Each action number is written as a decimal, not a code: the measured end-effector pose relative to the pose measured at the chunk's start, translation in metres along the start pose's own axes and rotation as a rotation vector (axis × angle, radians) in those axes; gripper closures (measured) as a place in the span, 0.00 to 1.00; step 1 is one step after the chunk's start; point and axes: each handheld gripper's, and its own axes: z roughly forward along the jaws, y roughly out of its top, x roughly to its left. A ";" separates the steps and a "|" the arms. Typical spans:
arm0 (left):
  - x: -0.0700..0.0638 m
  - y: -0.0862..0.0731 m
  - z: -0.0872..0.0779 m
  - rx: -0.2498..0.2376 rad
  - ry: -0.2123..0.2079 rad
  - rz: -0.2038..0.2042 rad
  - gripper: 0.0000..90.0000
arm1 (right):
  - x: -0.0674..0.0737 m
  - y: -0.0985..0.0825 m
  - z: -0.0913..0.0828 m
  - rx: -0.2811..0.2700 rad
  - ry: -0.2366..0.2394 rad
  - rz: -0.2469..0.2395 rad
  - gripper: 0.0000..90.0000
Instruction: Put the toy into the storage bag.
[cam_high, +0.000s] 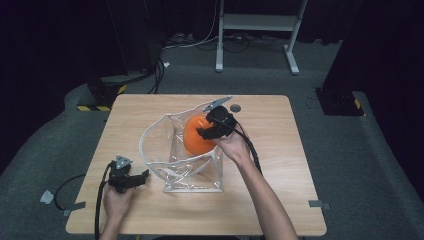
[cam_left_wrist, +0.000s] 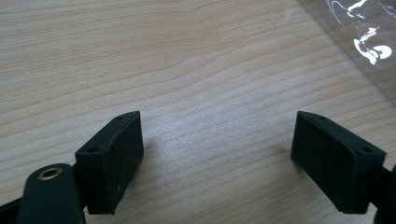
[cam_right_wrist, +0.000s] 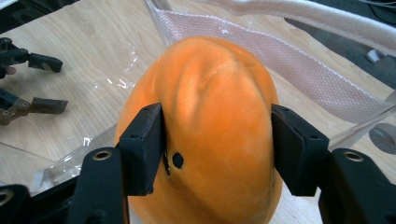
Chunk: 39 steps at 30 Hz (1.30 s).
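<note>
The orange fruit (cam_right_wrist: 210, 135) sits in the mouth of the clear bag (cam_high: 192, 172), which stands near the middle of the surface (cam_high: 270, 200). In the high view the fruit (cam_high: 196, 135) shows in the bag's upper part, behind the transparent front wall. A small dark spot marks its skin low on the side facing the right gripper's camera.

The right gripper (cam_right_wrist: 217, 149) reaches in from the bag's right side, with one jaw on each flank of the fruit. The jaws stand about half open. The left pad lies against the skin or just off it, and the right pad sits at the fruit's edge; whether they press on it I cannot tell. In the high view the right gripper (cam_high: 212, 131) lies over the fruit's right side, with the hand (cam_high: 234, 146) behind it.

The bag's white woven strap (cam_right_wrist: 299, 77) curves round behind the fruit, and in the high view it arcs out to the left of the bag.

The left gripper (cam_left_wrist: 217, 154) rests on the surface near its front left part, well apart from the fruit. Its jaws are wide open over bare wood, with nothing between them. A corner of the bag shows at the upper right of its view.
</note>
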 end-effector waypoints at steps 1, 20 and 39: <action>0.000 0.000 0.000 0.001 0.000 0.001 0.19 | 0.000 0.000 0.000 0.002 0.002 0.003 0.43; 0.000 0.000 0.000 0.002 -0.001 0.003 0.19 | -0.001 -0.001 0.000 -0.003 0.022 0.009 0.41; 0.000 0.000 0.000 0.002 -0.001 0.004 0.19 | -0.003 -0.003 -0.012 -0.066 0.035 0.011 0.44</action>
